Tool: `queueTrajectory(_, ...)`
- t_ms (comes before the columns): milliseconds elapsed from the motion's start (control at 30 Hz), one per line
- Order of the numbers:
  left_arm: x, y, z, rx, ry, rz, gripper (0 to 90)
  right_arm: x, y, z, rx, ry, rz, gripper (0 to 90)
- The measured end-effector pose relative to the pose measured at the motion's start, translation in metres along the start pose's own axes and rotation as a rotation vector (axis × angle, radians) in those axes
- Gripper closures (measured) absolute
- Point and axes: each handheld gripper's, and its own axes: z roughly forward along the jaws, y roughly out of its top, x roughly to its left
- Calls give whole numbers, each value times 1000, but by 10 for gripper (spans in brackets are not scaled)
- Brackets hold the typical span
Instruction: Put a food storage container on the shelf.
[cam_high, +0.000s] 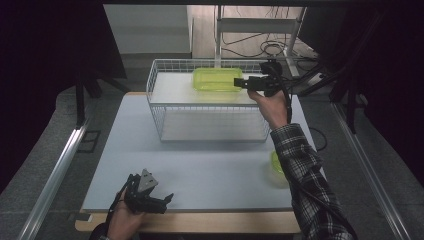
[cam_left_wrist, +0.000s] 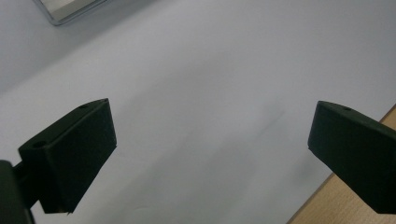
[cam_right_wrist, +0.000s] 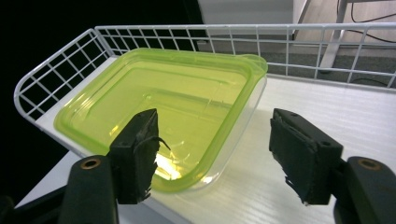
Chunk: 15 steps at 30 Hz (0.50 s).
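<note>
Green container (cam_right_wrist: 163, 100) on the wire shelf (cam_right_wrist: 327, 100) — hand-held gripper (cam_right_wrist: 212, 154) agape.

A pale table (cam_high: 200, 175) with a wooden front edge stands on grey floor (cam_high: 45, 165), dark curtains (cam_high: 50, 50) at both sides, cables (cam_high: 270, 47) behind.

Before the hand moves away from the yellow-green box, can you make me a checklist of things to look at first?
1. Yellow-green box sits flat on the top shelf of the white wire rack: ok.
2. Right gripper open, fingers not pressing the box wall between them: ok.
3. Box fully inside the shelf's rim: ok.
4. Left gripper open and holding nothing, over the table: ok.
5. Second yellow-green thing by the sleeve, clear of the arm: cannot tell.
</note>
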Motion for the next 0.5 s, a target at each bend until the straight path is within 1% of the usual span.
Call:
queueTrajectory(67,0,0,0,0,0,-1,7,1,-3,-4,1,17,-13,286)
queueTrajectory(133,0,0,0,0,-3,-4,7,2,-4,-5,2,22,-19,276)
queueTrajectory(333,0,0,0,1,-13,-14,7,9,-10,-13,5,51,-59,187)
queueTrajectory(500,1,0,0,-8,-22,-21,7,16,-16,-18,18,60,-101,115)
